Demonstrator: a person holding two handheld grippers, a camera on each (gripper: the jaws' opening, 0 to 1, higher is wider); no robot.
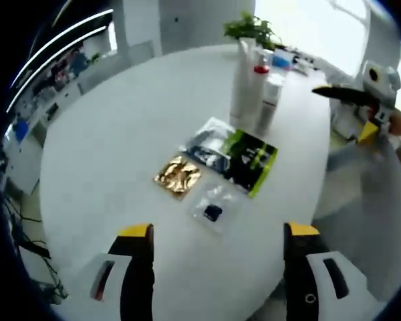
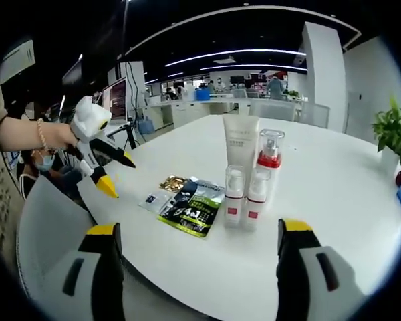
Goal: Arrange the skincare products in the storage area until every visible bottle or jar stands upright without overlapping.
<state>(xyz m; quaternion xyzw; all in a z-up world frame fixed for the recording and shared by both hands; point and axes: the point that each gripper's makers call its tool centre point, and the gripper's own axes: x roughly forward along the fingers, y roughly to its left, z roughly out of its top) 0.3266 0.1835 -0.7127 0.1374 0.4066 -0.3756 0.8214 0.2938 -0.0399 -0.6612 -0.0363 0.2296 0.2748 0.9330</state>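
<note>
On the white round table [image 1: 107, 147] a tall cream tube [image 2: 240, 142], a pump bottle with a red band [image 2: 269, 159] and two small clear bottles [image 2: 234, 195] [image 2: 256, 198] stand upright in a tight group. In the left gripper view the same group [image 1: 245, 83] is at the far side. Flat sachets lie in front of it: a green-black one [image 2: 190, 208], a gold one [image 1: 178, 175] and a small clear one [image 1: 214, 210]. My left gripper [image 1: 217, 234] hovers open above the table's near edge. My right gripper [image 2: 197, 231] is open too, short of the bottles.
A potted plant [image 2: 394, 130] stands at the table's far edge, beside small blue items [image 1: 282, 61]. A person's hand holds the left gripper [image 2: 118, 174] off the table's left side. Desks and monitors line the room behind. The table's wide left half [image 1: 120, 114] is bare.
</note>
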